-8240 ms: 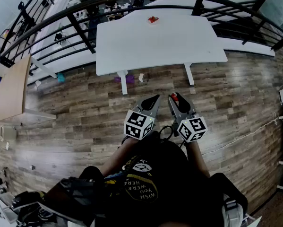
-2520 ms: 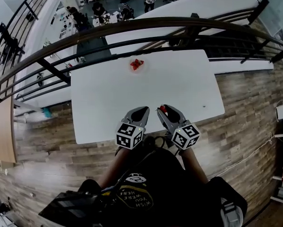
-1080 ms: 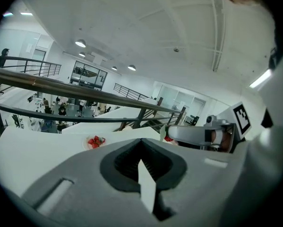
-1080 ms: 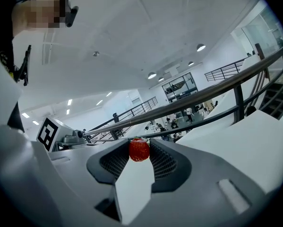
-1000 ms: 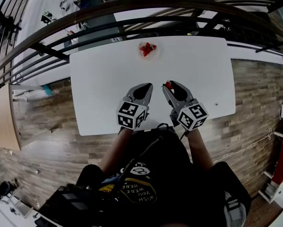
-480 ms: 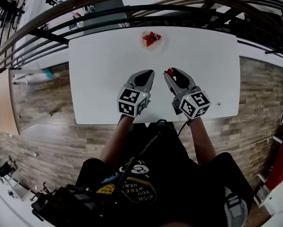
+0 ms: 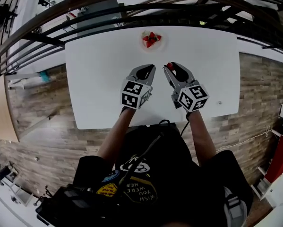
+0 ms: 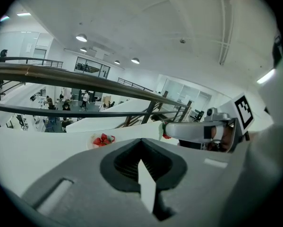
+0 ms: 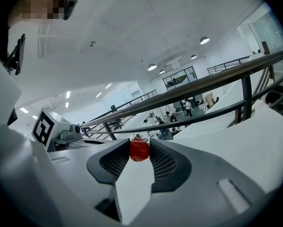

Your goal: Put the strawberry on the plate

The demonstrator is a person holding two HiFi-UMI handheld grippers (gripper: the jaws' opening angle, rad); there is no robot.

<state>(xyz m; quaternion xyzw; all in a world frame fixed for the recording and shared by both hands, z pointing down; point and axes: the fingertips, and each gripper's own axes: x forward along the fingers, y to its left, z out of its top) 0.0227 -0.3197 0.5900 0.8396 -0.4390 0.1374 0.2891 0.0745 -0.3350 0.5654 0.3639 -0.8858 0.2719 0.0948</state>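
Observation:
My right gripper [image 7: 169, 67] is shut on a red strawberry [image 9: 139, 150], which shows between the jaw tips in the right gripper view and as a red dot [image 7: 169, 65] in the head view. A white plate [image 7: 153, 45] with several strawberries [image 7: 151, 38] sits at the far middle of the white table [image 7: 98, 79]; it also shows in the left gripper view [image 8: 101, 140]. The held strawberry hangs over the table, short of the plate and to its right. My left gripper [image 7: 151, 68] is shut and empty beside the right one.
A dark metal railing [image 7: 132, 4] runs along the table's far edge, with a lower floor and people behind it. Wooden floor [image 7: 37, 103] lies on both sides of the table. The person's body fills the near part of the head view.
The person has walked up to the table from afar. Over the last second both grippers have moved forward over the table toward the plate, the strawberry still held.

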